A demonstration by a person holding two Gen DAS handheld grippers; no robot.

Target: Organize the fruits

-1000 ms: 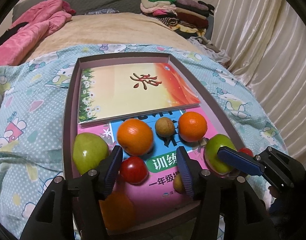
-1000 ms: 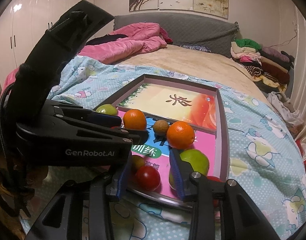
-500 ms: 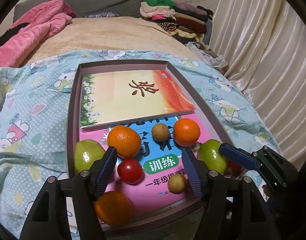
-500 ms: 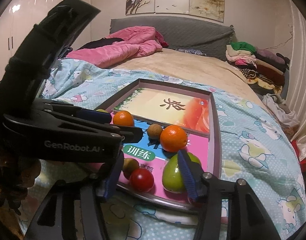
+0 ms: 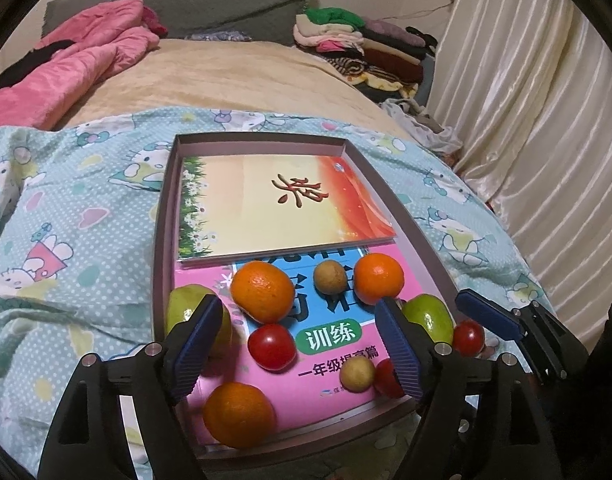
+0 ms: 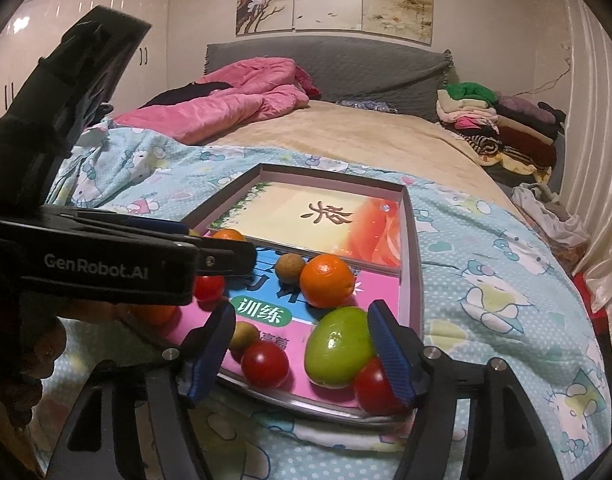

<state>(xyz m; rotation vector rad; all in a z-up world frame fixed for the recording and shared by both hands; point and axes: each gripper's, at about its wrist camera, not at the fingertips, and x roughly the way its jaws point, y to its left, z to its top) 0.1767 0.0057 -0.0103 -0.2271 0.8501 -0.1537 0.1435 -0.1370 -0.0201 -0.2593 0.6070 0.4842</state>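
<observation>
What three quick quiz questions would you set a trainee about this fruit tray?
1. True or false: the tray holds only fruit.
2. How many oranges show in the left wrist view? A two, B three, C five.
3. What does the nearest orange rest on?
Key: 1 false, a yellow book lies there too; 2 B; 3 the pink book.

Light: I see dim, warm indoor light.
Glare: bright spots on the wardrobe doors, left of the tray.
Edges: fisheye bending, dark vignette corners.
Focus: slightly soft, grainy.
</observation>
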